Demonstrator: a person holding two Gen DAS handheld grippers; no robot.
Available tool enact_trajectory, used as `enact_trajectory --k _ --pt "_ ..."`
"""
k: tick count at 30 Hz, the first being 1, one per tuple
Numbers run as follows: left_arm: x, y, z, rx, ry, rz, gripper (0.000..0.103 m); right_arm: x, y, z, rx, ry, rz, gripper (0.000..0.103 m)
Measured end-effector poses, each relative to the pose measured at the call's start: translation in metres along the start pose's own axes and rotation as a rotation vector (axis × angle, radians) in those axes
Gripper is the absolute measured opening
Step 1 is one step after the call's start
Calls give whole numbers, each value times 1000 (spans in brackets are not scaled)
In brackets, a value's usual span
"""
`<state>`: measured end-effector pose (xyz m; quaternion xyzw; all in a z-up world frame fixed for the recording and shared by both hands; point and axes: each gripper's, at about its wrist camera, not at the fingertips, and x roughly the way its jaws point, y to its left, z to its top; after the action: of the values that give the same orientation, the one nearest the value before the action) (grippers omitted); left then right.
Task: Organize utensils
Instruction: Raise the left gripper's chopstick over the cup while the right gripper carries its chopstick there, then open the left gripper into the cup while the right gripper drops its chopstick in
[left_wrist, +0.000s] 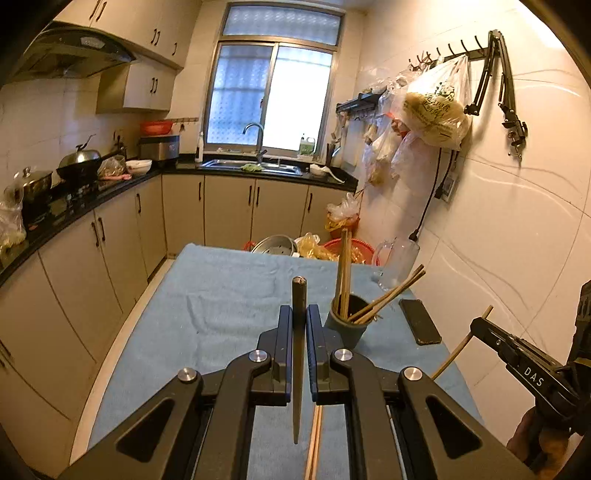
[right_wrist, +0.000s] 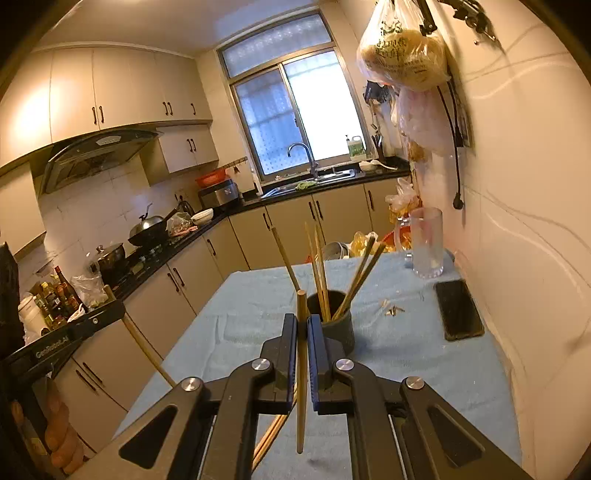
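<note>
My left tongs (left_wrist: 298, 325) are clenched on one dark chopstick (left_wrist: 298, 354); my right tongs (right_wrist: 302, 332) are clenched on one pale chopstick (right_wrist: 302, 369). The holder cup (left_wrist: 345, 325) sits toward the worktop's (left_wrist: 221, 306) right edge with about five sticks in it. One phone (left_wrist: 419, 321) and one glass mug (right_wrist: 426, 242) lie near the wall; the left half is open cloth.

A table with a blue cloth (right_wrist: 240, 314) over it is holding a few things. A dark cup (right_wrist: 338, 332) full of chopsticks is standing near the middle, and a black phone (right_wrist: 458, 310) is lying flat beside the wall. A clear glass mug (right_wrist: 426, 242) is standing at the far corner, some small bits (right_wrist: 393, 308) are lying between the cup and the phone, and loose chopsticks (left_wrist: 314, 443) are lying at the near end.
</note>
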<state>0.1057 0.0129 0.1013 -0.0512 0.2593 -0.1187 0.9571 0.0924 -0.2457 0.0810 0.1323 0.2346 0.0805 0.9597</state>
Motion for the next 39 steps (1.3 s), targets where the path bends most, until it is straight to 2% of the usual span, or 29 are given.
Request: enact_trajectory --k 10,18,23,31,39 --pt "25 -12 34 7 -15 -37 7 10 -3 36 -9 -49 -2 7" --pt "53 -24 78 3 -104 -85 7 24 -6 79 1 -111 5 7" --pt "80 -36 97 9 -113 -111 7 41 0 106 -14 -144 2 7" --pt "117 -54 99 15 -119 -134 7 81 -2 128 -16 -158 -9 7" --pt "155 -54 84 7 -64 -126 7 110 -21 123 1 -156 -51 7"
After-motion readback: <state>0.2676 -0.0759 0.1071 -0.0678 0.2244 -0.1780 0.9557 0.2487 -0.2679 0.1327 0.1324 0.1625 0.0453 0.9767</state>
